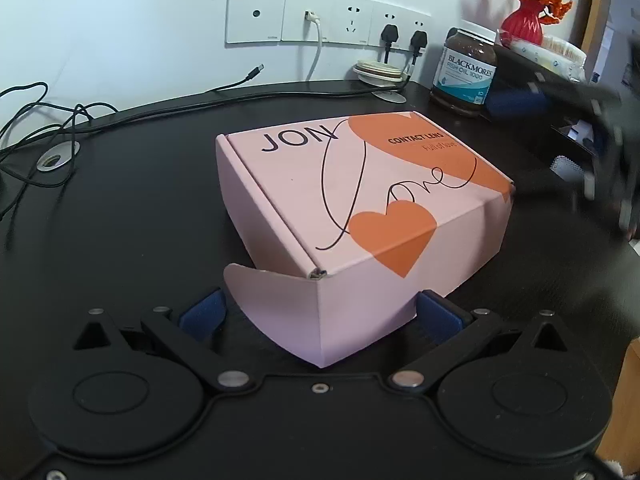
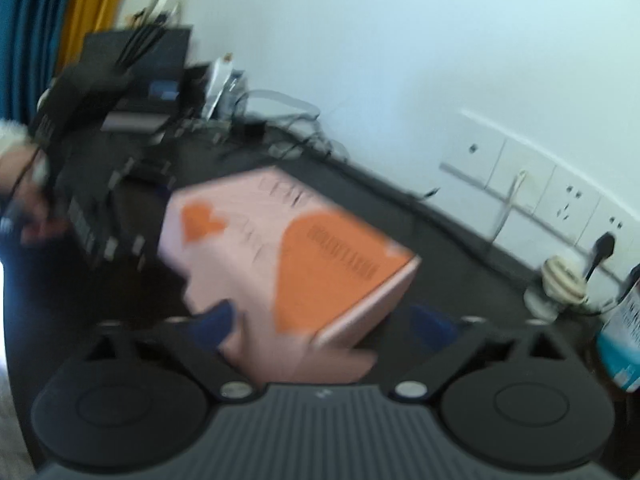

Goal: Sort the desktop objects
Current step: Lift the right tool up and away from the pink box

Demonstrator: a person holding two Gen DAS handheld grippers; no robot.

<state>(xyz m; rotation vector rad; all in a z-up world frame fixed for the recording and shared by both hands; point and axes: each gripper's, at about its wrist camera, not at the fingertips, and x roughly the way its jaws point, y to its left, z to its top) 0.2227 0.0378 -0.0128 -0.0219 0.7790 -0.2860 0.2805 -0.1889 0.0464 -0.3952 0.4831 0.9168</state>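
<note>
Left wrist view: left gripper (image 1: 320,316) spread wide, straddling near corner of pink box (image 1: 360,200) on black desk (image 1: 120,220); not pinching. Side flap (image 1: 256,284) sticks out.

Right wrist view: blurred; right gripper (image 2: 324,324) spread, box (image 2: 288,264) between fingers, contact unclear. Step likely: approach to box. Next: close squarely on walls, avoid flap.

We are seeing the box (image 1: 360,208) lying mid-table (image 1: 120,208), its near corner sitting between our left tongs (image 1: 320,312). A jar (image 1: 464,72) is standing far right, cables (image 1: 48,120) trailing far left, sockets (image 1: 320,16) lining the wall behind.
</note>
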